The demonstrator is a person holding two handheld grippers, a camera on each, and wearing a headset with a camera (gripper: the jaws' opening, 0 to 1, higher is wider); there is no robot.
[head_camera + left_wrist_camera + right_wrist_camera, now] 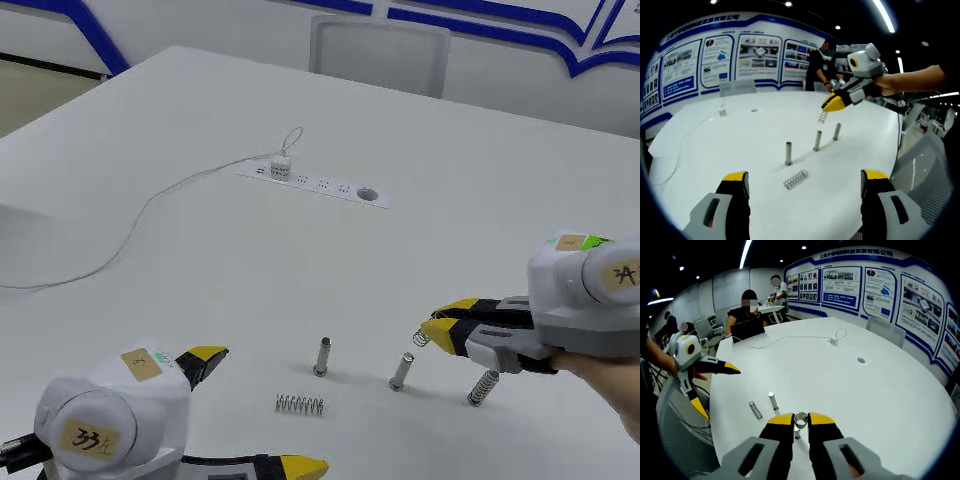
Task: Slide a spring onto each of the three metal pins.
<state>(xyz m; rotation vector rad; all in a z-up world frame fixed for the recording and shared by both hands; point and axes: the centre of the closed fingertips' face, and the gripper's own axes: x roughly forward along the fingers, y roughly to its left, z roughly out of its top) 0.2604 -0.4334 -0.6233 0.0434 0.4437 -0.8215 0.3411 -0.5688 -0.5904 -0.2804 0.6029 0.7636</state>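
Bright even light from ceiling strips [745,254], soft shadows, sharp focus, fisheye-warped edges.

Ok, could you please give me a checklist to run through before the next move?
1. Right gripper shut on the held spring: ok.
2. Held spring lined up over the middle pin: cannot tell.
3. End pin nearest the right gripper already loaded: ok.
4. Other end pin bare, loose spring lying near it: ok.
5. Left gripper open, clear of the pins: ok.
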